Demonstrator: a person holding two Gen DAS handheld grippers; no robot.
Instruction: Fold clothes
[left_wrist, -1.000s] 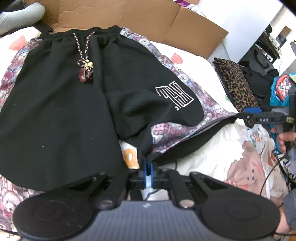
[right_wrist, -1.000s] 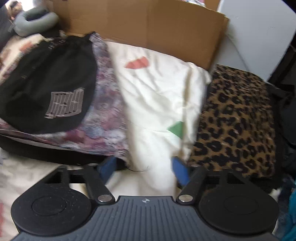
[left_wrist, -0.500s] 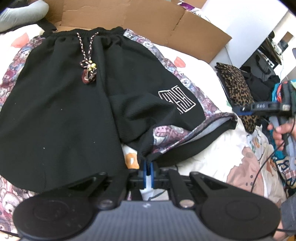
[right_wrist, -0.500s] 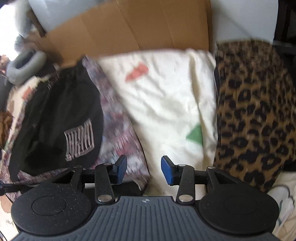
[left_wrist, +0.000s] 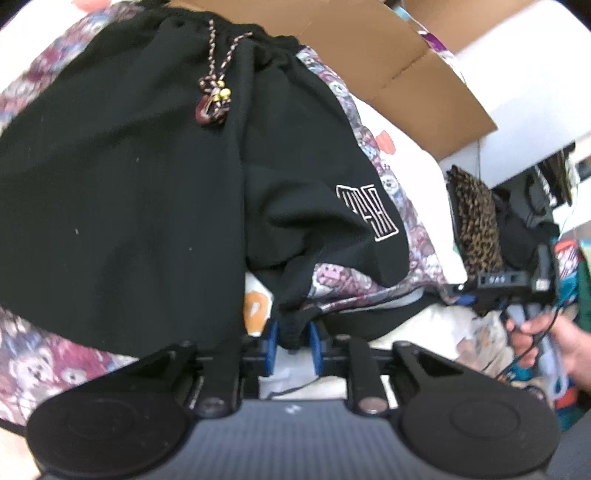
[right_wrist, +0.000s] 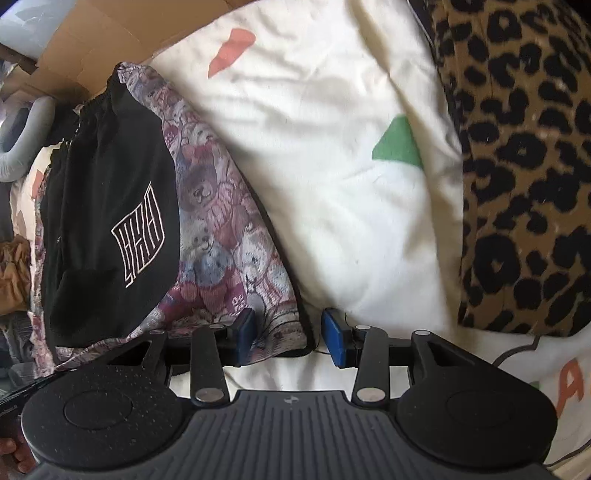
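Black knit shorts with a braided drawstring and a white line logo (left_wrist: 147, 192) spread flat over a bear-print patterned garment (left_wrist: 369, 280) on a cream cartoon-print bed sheet (right_wrist: 325, 155), filling the left wrist view from nine o'clock to two o'clock. Left gripper (left_wrist: 292, 345) at six o'clock of that view, jaws opening, blue pads (left_wrist: 272, 343) just apart from a bunched black fold of fabric standing between them; no firm press visible, so released. Flattened brown cardboard (left_wrist: 388, 66) at one o'clock beyond the waistband. Leopard-print folded cloth (right_wrist: 524, 166) at three o'clock in the right wrist view, lying just beside the sheet's edge. Right gripper (right_wrist: 291, 338) at six o'clock of its own view, jaws closing, straddling the corner of the bear-print garment with its dark hem, blue pads (right_wrist: 243, 328) not yet pressing on the cloth. Same right gripper seen from the left wrist camera at three o'clock, carried by a hand (left_wrist: 546, 339) with a thin black cable looped over the fingers. Logo leg of the shorts at nine o'clock in the right wrist view, resting on top of the bear print.
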